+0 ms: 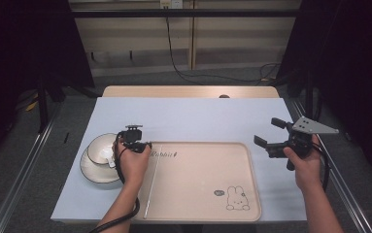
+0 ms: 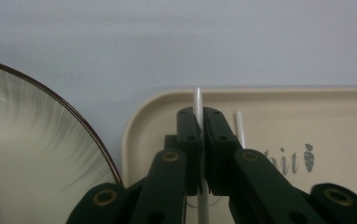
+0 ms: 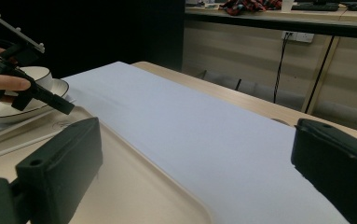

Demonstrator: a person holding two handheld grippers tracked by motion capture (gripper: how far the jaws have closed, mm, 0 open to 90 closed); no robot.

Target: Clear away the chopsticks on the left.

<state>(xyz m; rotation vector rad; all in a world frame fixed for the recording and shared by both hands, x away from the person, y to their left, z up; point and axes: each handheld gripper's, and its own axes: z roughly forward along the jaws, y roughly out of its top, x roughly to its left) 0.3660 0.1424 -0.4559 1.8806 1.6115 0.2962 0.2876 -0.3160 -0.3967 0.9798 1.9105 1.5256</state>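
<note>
One chopstick (image 2: 197, 100) between hand-held gripper (image 2: 201, 122) jaws.

Black tongs (image 2: 202, 116) with brass-coloured screws, black trailing cable — grey three-cornered plate on the right tongs (image 1: 276, 131), apparently.

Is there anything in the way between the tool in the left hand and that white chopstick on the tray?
Nothing visible: the left tool is already shut on one white chopstick at the tray's left end. A second chopstick lies just beside it, apart from the tool. The bowl on its saucer sits off to the side.
</note>
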